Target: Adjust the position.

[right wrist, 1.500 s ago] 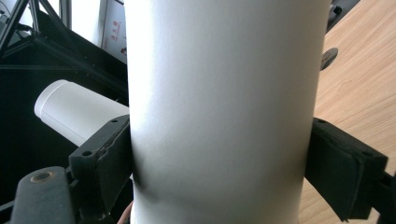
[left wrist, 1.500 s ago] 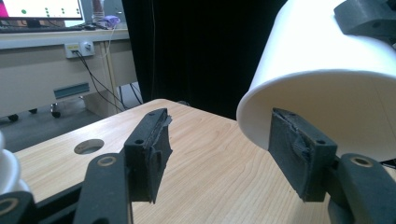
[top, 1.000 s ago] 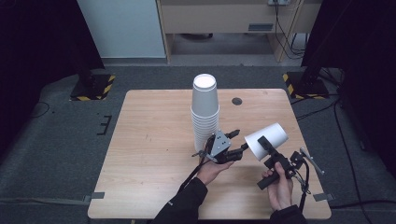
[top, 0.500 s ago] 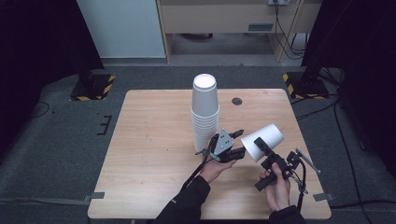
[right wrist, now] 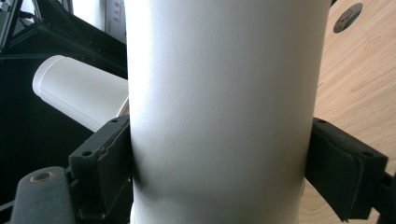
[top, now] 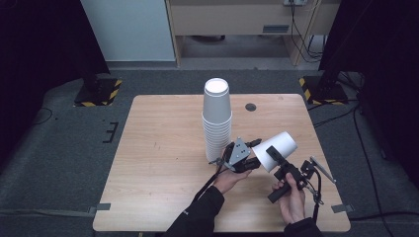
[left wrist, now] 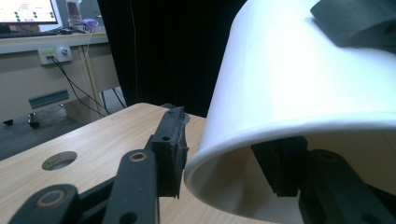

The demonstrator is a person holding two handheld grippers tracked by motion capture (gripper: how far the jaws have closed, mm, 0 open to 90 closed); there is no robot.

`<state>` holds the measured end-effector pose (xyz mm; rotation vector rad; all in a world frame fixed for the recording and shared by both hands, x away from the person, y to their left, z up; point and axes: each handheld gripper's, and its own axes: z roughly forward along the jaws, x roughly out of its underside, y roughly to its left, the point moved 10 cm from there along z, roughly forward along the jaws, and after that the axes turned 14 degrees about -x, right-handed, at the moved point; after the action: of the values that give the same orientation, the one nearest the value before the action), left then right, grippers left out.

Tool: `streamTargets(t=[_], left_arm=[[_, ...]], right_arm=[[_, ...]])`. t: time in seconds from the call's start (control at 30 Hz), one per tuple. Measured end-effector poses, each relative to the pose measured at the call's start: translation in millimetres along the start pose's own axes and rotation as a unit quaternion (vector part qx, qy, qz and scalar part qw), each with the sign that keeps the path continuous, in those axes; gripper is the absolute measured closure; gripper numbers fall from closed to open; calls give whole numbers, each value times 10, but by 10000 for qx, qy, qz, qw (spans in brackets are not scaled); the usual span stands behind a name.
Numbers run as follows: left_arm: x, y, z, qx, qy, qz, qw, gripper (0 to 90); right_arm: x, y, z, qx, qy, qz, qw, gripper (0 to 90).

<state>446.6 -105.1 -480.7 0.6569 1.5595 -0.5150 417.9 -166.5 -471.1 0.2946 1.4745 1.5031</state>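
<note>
In the high view, a tall stack of white paper cups point(top: 216, 118) stands upside down near the middle of the wooden table point(top: 158, 148). Just beside the base of that stack, on the person's side, the left gripper point(top: 253, 154) is held low over the tabletop, its grey three-cornered plate turned up. Next to it, farther from the stack, the right gripper point(top: 274, 157) holds a single white cup point(top: 275, 150) lying tilted in the air, its closed bottom pointing up and away from the stack. A small round hole point(top: 250, 106) sits in the table beyond the stack. In the left gripper view, the cup's open rim point(left wrist: 289, 126) lies between the two black jaws: one jaw stands just outside the wall, the other shows inside the mouth, and whether they press on the wall cannot be told. In the right gripper view, both jaws are clenched against opposite sides of the cup point(right wrist: 224, 107), and the stack point(right wrist: 79, 95) shows behind it.
</note>
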Motion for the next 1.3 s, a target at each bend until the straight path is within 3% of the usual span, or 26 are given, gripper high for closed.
streamTargets(t=[0.6,0.87,1.3], left_arm=[[4,76,-38,-112,13,-59,9999,746],[0,79,-37,-113,-24,-35,9999,729],[6,74,-78,-29,72,-20,10000,836]], right_arm=[[17,-22,10,-68,48,136,9999,151],[53,-29,23,-75,113,211,9997,151],[31,-59,17,-77,119,220,9997,149]])
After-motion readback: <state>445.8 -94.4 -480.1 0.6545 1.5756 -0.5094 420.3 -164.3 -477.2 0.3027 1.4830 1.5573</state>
